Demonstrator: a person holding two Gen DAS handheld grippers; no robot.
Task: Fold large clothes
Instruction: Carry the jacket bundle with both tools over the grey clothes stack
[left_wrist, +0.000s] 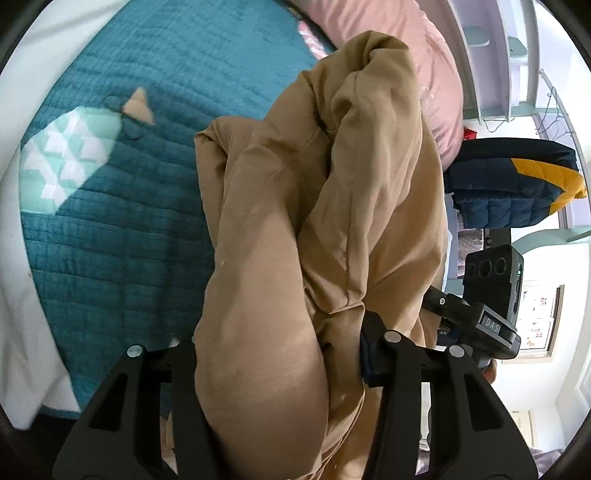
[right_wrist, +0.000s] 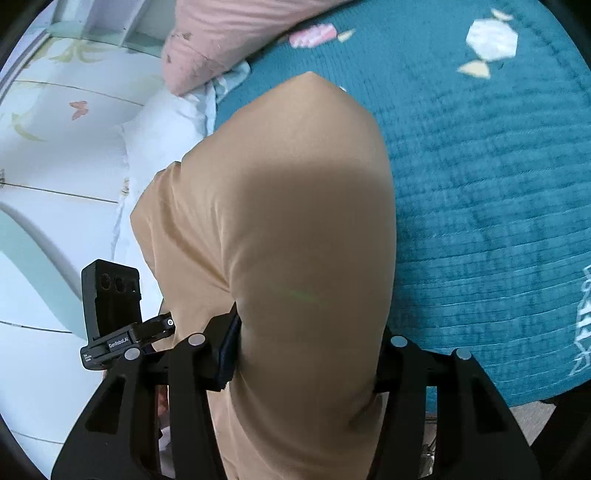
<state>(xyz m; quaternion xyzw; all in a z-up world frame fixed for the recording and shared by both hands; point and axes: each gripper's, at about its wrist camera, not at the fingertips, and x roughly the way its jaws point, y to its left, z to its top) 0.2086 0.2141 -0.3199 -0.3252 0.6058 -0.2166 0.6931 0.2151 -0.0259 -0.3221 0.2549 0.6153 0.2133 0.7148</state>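
Note:
A large tan garment (left_wrist: 314, 221) hangs bunched in thick folds above the teal quilted bedspread (left_wrist: 110, 229). My left gripper (left_wrist: 277, 354) is shut on a fat roll of this tan cloth, which fills the gap between its black fingers (left_wrist: 380, 354). In the right wrist view the same tan garment (right_wrist: 288, 221) bulges up smoothly, and my right gripper (right_wrist: 306, 354) is shut on it, the pads pressing both sides of the wad. The other gripper's camera block (right_wrist: 110, 295) shows at the left of that view, close by.
A pink pillow (left_wrist: 406, 44) lies at the head of the bed. A dark blue and yellow puffy jacket (left_wrist: 517, 184) sits on a chair to the right. White shelves (left_wrist: 491, 55) and a white painted cabinet (right_wrist: 55, 147) stand beside the bed.

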